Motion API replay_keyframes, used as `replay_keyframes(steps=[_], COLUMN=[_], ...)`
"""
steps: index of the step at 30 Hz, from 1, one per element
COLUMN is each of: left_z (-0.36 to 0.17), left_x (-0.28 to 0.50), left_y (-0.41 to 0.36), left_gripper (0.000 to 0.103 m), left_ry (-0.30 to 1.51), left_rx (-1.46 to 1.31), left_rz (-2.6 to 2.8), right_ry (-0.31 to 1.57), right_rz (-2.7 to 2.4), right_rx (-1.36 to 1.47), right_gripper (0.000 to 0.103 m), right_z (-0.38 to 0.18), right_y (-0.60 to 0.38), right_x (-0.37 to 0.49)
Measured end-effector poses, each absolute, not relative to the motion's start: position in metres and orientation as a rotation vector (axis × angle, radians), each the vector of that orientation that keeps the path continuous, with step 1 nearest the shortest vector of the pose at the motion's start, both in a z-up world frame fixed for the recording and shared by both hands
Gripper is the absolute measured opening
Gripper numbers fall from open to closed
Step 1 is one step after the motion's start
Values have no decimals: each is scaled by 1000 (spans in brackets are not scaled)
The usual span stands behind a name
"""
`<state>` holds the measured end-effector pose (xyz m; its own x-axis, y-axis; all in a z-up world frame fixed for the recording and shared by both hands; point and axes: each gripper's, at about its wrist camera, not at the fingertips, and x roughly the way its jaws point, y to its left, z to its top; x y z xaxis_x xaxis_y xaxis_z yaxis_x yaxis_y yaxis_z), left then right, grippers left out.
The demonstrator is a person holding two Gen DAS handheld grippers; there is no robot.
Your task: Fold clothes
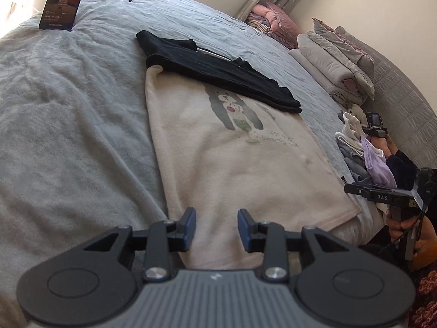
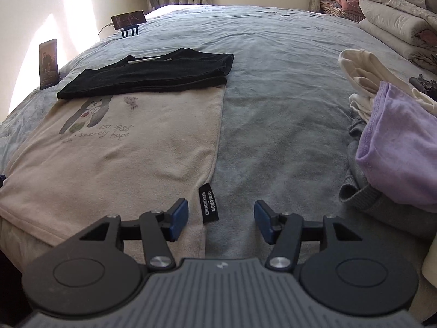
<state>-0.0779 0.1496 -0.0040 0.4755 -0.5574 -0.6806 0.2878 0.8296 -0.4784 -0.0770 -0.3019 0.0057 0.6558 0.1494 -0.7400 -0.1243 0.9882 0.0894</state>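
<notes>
On the bed (image 1: 68, 104), left wrist view: cream shirt (image 1: 232, 169) with a bear print, spread flat; folded black garment (image 1: 218, 73) lying across its far end. Left claw (image 1: 216, 231) hangs above the shirt's near hem, jaws narrowly apart, nothing between them. Right claw's body and the hand (image 1: 398, 224) gripping its handle are cut off at the right edge. Pile of loose clothes (image 1: 363, 153) beyond, partly hidden.

Right wrist view: right claw (image 2: 221, 220) over the shirt's (image 2: 123, 158) right edge by a black label (image 2: 209, 203), jaws wide, holding nothing. Black garment (image 2: 153, 73) on the far end. Purple cloth (image 2: 396, 136) tops the pile, cut off at right. Two phones (image 2: 48, 63) stand upright far off, screens illegible.
</notes>
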Motion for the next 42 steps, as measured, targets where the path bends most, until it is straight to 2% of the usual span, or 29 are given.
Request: replay_keyframes(steps=[10, 20, 29, 42], left_z=[-5, -4, 4, 8], left_x=[-86, -88, -91, -95], left_y=[148, 146, 156, 129], left_gripper=[34, 34, 31, 32], left_ry=[969, 966, 956, 972], left_rx=[-315, -298, -285, -37], left_rz=[-530, -525, -479, -342], right_ry=[877, 866, 864, 873], right_rz=[213, 269, 259, 274], right_rx=[176, 188, 212, 221], right_gripper=[60, 60, 52, 51], right_z=[0, -2, -2, -3], right_y=[-309, -302, -310, -311], right_x=[-90, -93, -100, -103])
